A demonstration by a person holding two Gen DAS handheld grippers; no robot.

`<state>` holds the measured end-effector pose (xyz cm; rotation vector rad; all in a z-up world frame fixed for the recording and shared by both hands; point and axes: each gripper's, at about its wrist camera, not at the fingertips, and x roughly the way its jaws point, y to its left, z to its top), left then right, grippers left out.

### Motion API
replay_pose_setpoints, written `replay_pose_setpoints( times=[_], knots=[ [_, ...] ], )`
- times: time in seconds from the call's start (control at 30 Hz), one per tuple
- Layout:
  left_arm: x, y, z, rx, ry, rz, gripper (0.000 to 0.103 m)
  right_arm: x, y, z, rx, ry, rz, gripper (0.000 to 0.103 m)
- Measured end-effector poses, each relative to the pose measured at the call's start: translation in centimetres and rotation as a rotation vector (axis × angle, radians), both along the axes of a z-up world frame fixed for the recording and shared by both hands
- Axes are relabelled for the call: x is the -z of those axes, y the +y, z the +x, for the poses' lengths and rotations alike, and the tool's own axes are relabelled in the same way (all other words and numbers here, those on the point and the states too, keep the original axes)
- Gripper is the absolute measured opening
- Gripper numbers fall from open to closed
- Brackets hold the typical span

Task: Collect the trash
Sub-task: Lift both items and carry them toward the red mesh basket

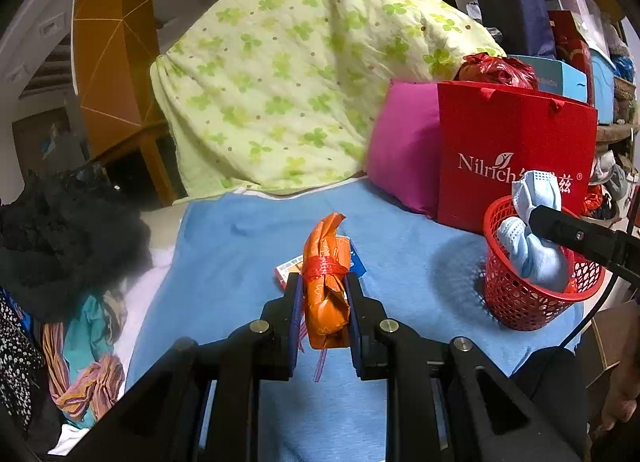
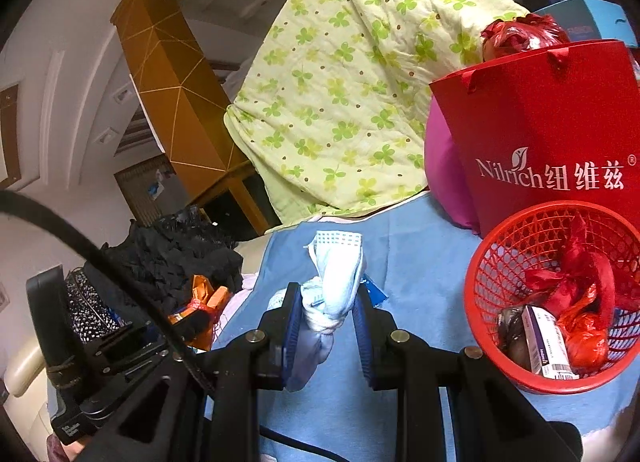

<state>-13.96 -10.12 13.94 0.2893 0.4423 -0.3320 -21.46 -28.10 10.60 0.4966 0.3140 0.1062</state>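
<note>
My left gripper (image 1: 323,290) is shut on an orange wrapper bundle (image 1: 326,294) tied with red string, held over the blue sheet (image 1: 240,246). A small printed box (image 1: 289,269) lies on the sheet behind it. My right gripper (image 2: 327,302) is shut on a knotted light-blue face mask (image 2: 334,282). In the left wrist view that mask (image 1: 534,238) hangs above the red mesh basket (image 1: 516,302). In the right wrist view the basket (image 2: 500,262) stands to the right and holds red plastic wrap (image 2: 580,294) and a small white box (image 2: 546,350). The left gripper with the orange bundle (image 2: 204,298) shows at the left.
A red Nilrich paper bag (image 1: 516,142) and a magenta pillow (image 1: 404,150) stand behind the basket. A green clover-print quilt (image 1: 300,74) is heaped at the back. Black clothing (image 1: 68,234) and colourful fabric (image 1: 84,362) lie at the left.
</note>
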Motion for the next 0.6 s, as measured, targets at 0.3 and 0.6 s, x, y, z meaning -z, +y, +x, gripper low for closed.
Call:
replay_pose_setpoints(
  times=[0.3, 0.6],
  knots=[
    [-0.1, -1.4, -0.4, 0.015, -0.005, 0.017, 0.022, 0.1, -1.2, -0.9, 0.019, -0.013, 0.023, 0.027],
    [0.1, -2.5, -0.7, 0.031, 0.006, 0.025, 0.022, 0.2, -2.2, -1.7, 0.038, -0.019, 0.045, 0.027]
  ],
)
